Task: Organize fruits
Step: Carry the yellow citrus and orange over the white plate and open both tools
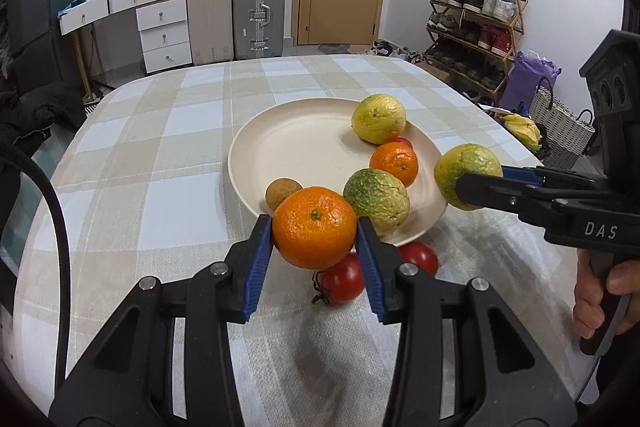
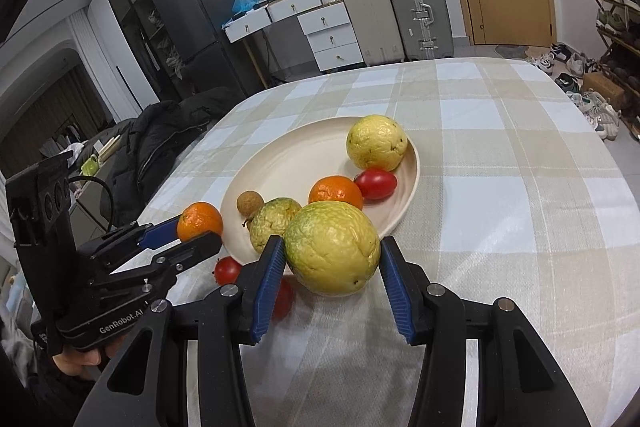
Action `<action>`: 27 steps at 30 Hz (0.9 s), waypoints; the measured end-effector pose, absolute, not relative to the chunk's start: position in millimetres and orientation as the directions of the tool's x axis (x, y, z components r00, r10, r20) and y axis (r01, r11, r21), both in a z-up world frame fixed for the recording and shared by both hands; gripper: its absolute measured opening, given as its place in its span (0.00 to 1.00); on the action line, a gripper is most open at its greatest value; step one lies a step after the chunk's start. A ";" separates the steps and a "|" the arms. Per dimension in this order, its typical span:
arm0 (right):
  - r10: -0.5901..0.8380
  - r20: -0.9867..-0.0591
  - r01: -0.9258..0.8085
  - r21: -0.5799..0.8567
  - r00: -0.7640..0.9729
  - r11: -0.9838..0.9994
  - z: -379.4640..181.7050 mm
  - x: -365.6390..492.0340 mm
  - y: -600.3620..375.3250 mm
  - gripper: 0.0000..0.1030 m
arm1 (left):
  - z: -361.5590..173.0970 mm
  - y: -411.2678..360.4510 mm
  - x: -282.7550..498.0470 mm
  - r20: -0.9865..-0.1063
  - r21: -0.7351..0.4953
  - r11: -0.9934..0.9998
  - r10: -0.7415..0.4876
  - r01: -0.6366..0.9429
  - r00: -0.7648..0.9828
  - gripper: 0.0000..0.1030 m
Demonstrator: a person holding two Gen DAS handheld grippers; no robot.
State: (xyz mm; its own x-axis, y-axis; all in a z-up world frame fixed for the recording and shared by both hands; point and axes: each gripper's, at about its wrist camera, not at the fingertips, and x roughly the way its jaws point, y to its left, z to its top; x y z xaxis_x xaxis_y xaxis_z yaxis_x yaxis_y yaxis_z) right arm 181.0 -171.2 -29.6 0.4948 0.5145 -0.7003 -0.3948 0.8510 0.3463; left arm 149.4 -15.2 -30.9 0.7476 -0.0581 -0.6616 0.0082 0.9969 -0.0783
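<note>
checked tablecloth [image 1: 160,131]: orange [image 1: 314,227] between left fingers [image 1: 261,251] (clamped).

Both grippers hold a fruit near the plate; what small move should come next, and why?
Probably carry the left gripper forward and set its orange on the bare middle of the plate. The orange hangs at the near rim, while the right gripper holds a green-yellow fruit beside it.

Both tongs, left [image 1: 315,227] and right [image 2: 333,251]: black frames, ribbed blue pads [image 1: 256,267], silver screws, white "DAS" lettering.
</note>
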 end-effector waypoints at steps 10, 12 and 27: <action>0.485 -0.731 -0.406 0.305 0.481 0.862 -34.2 195.2 -154.6 0.48 | -40.0 -16.4 174.1 -0.682 -0.064 0.998 -0.053 0.012 0.729 0.38; 0.481 -0.735 -0.409 0.298 0.478 0.862 -34.9 196.1 -152.3 0.48 | -41.2 -16.8 177.7 -0.683 -0.062 0.998 -0.051 0.011 0.728 0.38; 0.477 -0.738 -0.392 0.307 0.478 0.867 -44.4 218.2 -152.2 0.48 | -50.2 -17.9 206.5 -0.705 -0.044 0.999 -0.037 0.009 0.708 0.38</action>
